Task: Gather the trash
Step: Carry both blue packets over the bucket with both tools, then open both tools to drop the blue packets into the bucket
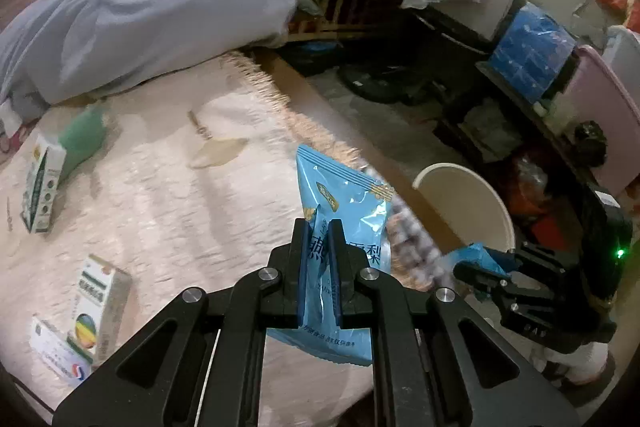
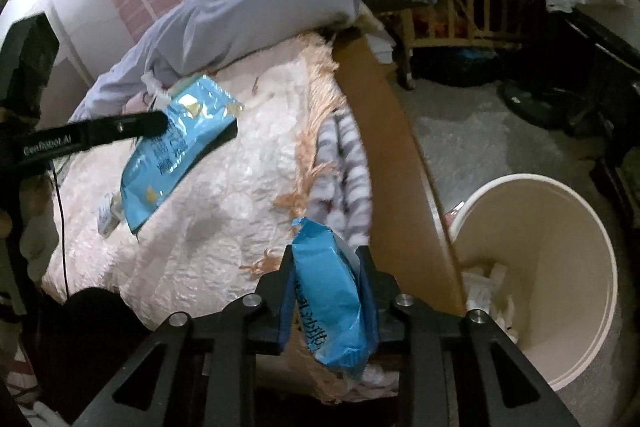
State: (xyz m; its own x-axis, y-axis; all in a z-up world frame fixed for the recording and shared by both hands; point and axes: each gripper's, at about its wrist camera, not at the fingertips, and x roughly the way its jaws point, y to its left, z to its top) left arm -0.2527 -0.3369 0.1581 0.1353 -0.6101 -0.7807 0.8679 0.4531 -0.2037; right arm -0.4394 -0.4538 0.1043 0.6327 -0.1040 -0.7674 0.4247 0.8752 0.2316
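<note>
Nearby, cartons (image 1: 40,187) litter blanket (image 1: 180,207); bin (image 2: 560,267) beside.

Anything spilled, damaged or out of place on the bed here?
Yes: two cartons and a green bottle lie tipped over on the bedspread, and a yellowish patch there looks like a stain or flat wrapper.

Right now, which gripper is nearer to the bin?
Right. The right gripper, shut on a blue wrapper, is beside the bin rim. The left gripper, shut on a snack bag, is farther, over the bed.
</note>
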